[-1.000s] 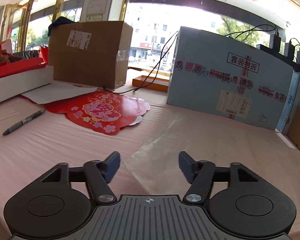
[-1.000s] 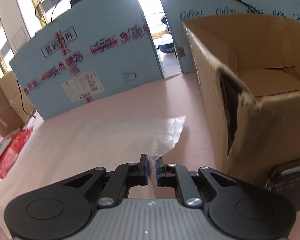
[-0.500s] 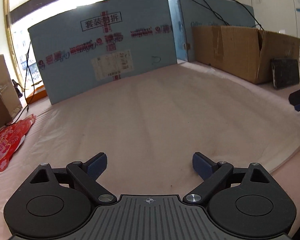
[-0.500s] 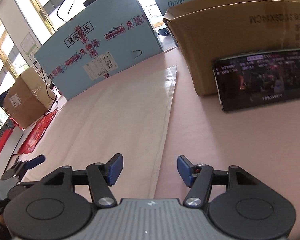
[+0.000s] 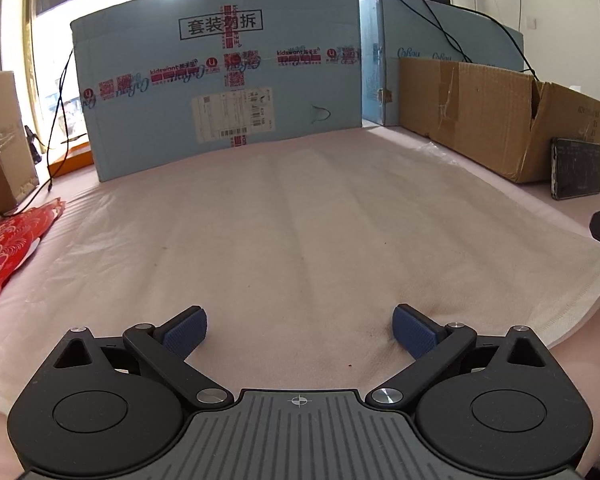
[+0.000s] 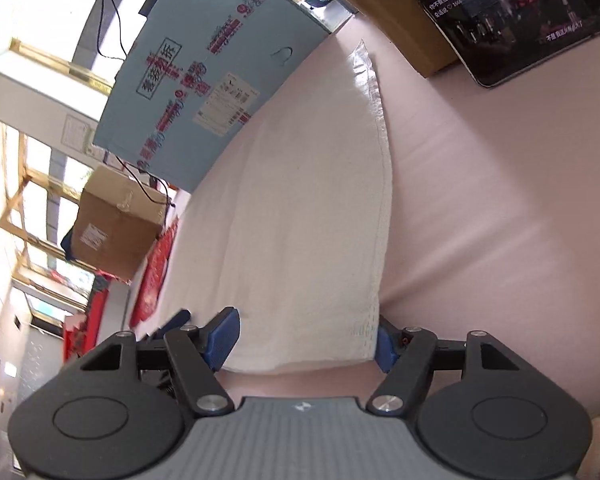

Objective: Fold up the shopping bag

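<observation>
Left wrist view: the shopping bag (image 5: 300,232) lies spread flat on the pink table (image 5: 560,196), reaching from the blue box (image 5: 220,80) toward the camera. The left gripper (image 5: 300,330) hangs over its near portion, jaws spread wide and released — nothing between them. A brown box (image 5: 500,116) and a dark phone (image 5: 576,168) stand at the right; a red paper (image 5: 8,248) lies at the left. A dark shape at the right border is cut off, probably the other gripper.

Right wrist view: the view is rolled sideways. The right gripper (image 6: 304,336) straddles the bag's near right corner, its jaws opening; the pads flank the cloth without pressing it, though the right pad (image 6: 386,346) is half hidden behind the hem.

The bag looks laid out and no fold is made yet, so the step in hand seems to be setting up a first fold. Next, each gripper needs to pinch a near edge and carry it over. The handles cannot be made out — nor the near left corner.
</observation>
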Available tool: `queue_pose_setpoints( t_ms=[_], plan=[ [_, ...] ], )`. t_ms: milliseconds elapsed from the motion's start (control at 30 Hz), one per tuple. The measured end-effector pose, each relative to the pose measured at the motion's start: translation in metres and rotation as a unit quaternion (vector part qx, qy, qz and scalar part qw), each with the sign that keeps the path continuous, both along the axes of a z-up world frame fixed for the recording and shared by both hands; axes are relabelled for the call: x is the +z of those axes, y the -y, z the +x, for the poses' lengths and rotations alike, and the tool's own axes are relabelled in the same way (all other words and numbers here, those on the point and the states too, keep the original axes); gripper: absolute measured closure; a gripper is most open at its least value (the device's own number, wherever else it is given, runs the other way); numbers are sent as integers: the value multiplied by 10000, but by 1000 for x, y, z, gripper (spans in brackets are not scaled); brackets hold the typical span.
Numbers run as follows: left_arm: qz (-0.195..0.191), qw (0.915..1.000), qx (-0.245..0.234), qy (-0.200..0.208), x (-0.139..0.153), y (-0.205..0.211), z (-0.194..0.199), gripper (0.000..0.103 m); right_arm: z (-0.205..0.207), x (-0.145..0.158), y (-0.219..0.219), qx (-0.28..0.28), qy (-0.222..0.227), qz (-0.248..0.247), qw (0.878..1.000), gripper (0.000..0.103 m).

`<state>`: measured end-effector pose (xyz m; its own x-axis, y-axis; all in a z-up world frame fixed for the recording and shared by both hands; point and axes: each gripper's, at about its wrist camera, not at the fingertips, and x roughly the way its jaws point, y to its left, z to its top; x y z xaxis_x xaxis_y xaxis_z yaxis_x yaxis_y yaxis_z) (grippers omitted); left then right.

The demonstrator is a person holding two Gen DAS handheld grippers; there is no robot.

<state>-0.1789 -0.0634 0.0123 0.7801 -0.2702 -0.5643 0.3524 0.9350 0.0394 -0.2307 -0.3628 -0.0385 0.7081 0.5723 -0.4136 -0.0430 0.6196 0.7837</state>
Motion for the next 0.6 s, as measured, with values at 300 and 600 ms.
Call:
queue_pose_setpoints(
  t_ms=[300, 600],
  plan=[
    [-315, 9994, -22, 151, 4, -8, -6, 3, 10, -5, -23, -609, 502, -886, 9929, 98],
    [186, 9919, 1125, 560, 14, -54, -27, 3, 7, 19, -15, -943, 1245, -1540, 9756, 98]
  ],
)
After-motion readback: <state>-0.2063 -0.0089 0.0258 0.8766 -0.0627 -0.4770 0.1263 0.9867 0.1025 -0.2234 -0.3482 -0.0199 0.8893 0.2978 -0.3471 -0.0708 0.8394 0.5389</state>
